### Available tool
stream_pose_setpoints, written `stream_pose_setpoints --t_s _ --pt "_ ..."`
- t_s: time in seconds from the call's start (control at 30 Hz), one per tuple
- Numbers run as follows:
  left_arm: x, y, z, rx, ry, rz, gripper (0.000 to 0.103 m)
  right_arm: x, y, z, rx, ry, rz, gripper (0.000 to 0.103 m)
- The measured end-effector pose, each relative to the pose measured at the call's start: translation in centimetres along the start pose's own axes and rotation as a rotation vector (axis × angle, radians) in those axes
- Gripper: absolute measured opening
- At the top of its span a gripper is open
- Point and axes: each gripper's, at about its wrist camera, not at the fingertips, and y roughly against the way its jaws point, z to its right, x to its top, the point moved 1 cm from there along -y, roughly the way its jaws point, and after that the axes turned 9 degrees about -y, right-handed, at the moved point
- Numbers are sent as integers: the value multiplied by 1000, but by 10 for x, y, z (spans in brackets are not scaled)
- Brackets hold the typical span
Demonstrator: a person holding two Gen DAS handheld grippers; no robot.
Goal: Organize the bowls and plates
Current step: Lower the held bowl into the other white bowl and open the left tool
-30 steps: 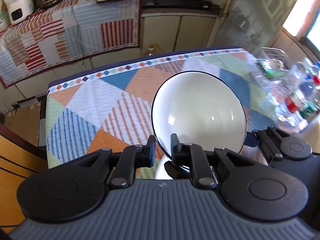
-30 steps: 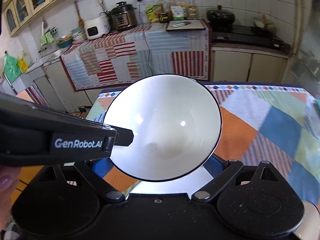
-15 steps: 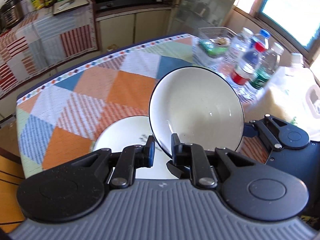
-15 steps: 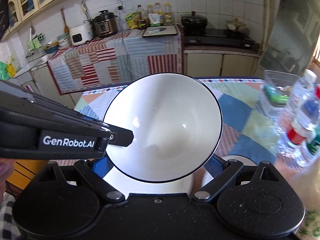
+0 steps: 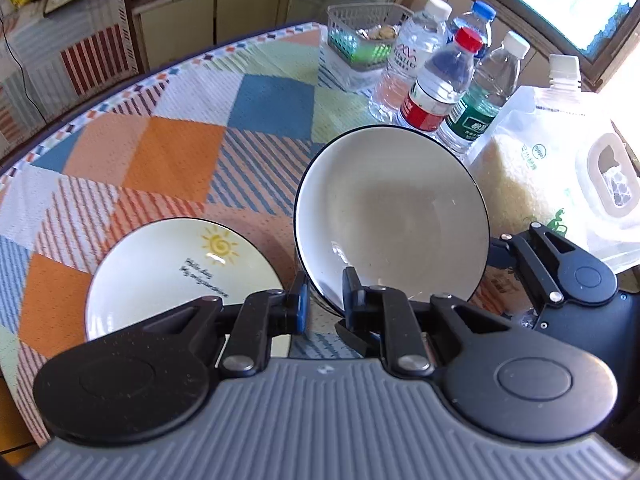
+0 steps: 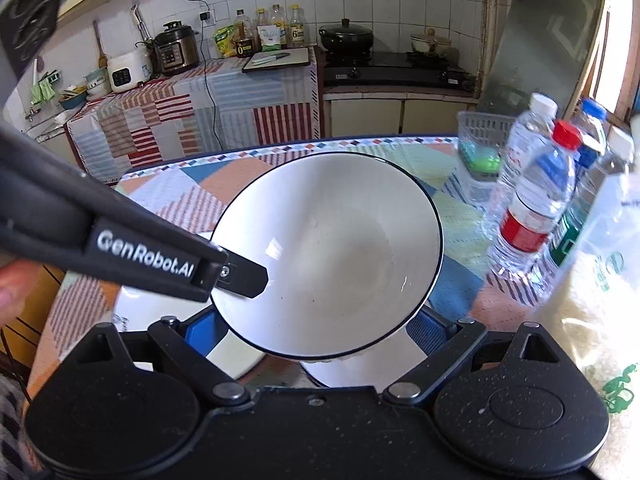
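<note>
The left gripper [image 5: 323, 304] has matte black linkage arms with silver pivot screws, blue pads and a ribbed grey housing along the frame's bottom; seen from the right gripper [image 6: 320, 330], at left, its black finger reads "GenRobot.AI" in white

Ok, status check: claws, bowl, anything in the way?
Left claw pinching bowl rim; right claw cradling its sides. Bowl aloft, tilted. Sun plate below left, bottles crowding right.
</note>
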Motion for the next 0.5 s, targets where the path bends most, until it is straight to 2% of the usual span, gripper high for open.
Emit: stream_pose_setpoints --t_s 0.5 --pt "14 -54 6 40 25 -145 15 -5 -32 31 -6 3 -91 97"
